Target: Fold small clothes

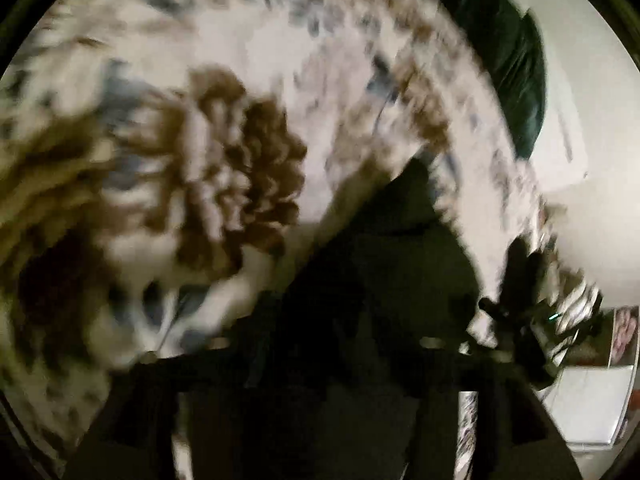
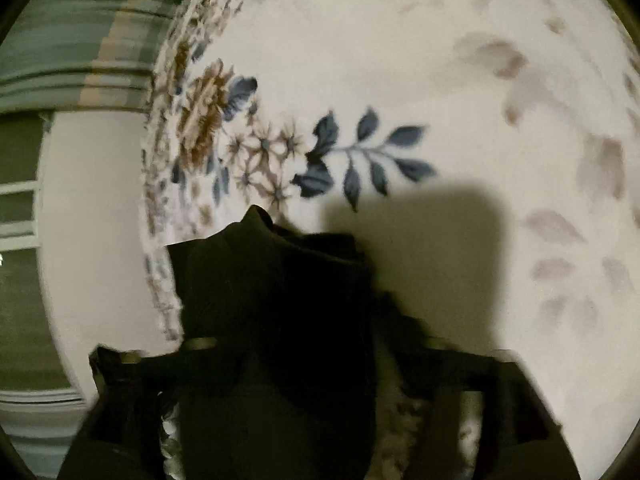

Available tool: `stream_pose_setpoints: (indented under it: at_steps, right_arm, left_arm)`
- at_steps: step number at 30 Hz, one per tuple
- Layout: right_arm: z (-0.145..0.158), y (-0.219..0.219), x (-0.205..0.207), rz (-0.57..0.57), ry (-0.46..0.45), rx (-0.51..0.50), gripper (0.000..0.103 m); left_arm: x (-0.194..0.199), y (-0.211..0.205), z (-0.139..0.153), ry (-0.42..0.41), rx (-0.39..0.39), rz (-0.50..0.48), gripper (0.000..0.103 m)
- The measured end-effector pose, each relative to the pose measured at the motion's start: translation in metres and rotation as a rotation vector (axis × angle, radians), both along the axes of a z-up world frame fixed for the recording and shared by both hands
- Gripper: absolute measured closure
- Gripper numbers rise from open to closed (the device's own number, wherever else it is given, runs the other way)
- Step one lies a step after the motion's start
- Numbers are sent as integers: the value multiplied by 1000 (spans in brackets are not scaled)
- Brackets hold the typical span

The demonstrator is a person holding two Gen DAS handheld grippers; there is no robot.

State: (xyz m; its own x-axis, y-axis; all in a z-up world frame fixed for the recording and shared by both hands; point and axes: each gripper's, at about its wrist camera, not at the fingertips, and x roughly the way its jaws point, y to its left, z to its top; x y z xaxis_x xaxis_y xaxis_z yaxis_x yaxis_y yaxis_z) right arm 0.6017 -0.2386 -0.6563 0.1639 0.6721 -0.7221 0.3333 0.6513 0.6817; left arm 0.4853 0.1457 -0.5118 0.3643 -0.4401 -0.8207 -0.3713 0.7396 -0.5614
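A black garment fills the lower middle of both wrist views, over a white bedspread printed with brown and blue flowers. In the left wrist view the black garment [image 1: 384, 272] bunches between the fingers of my left gripper [image 1: 320, 344], which is shut on it. In the right wrist view the black garment [image 2: 276, 280] is held up in my right gripper [image 2: 304, 344], which is shut on it, and casts a shadow on the bedspread [image 2: 440, 80]. My right gripper also shows in the left wrist view [image 1: 528, 320]. Both views are dark and blurred at the fingers.
A dark green cushion [image 1: 512, 56] lies at the bedspread's far edge [image 1: 280, 60]. A white wall [image 1: 592, 200] and a white box [image 1: 588, 404] are at the right. The right wrist view shows the bed edge, a white wall [image 2: 92, 220] and striped curtains [image 2: 80, 52] at the left.
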Motion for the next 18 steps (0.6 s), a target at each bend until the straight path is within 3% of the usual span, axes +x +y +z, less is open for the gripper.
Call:
stream_pose_setpoints:
  at_steps: [1,2,4,8,13,18]
  right_arm:
    - [2,-6,-5,-7,-5,28,12]
    - [2,-9,-10,-11,-6,63,10]
    - [0,-12,-18,-4,6,98,10]
    - [-15,-5,-22,50,30,119,3]
    - [-39,13,-5,89,43,186,0]
    - [-49,22,11,134,64,226,0]
  left_arm:
    - [-19,3,10,-27,-3,42,14]
    - [-41,5,17,-52,-23,90,7]
    - [-87,3,14,-34,-78,186,6]
    - [-141,-17,-31,30,-196,311,6]
    - [-137,-60,-78,34,-246,316,6]
    - [-119,-67,-94,-10,-253,373,7]
